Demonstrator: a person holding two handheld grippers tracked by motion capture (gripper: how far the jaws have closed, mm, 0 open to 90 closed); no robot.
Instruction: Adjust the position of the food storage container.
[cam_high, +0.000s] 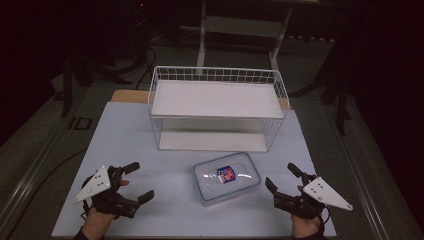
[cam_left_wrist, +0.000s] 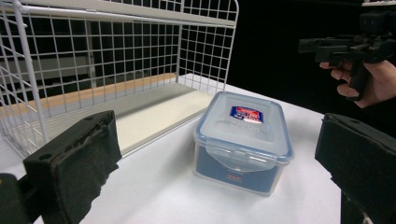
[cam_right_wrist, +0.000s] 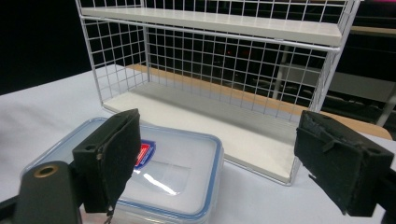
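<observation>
I see the box (cam_high: 226, 177) lying near the table's (cam_high: 125, 135) front edge, just before the rack (cam_high: 217, 107). My left gripper (cam_high: 135, 182) and right gripper (cam_high: 283, 180) flank it, jaws wide apart, holding nothing.

White table (cam_high: 125, 135), wire rack (cam_high: 217, 75), lidded container (cam_high: 226, 177)
</observation>
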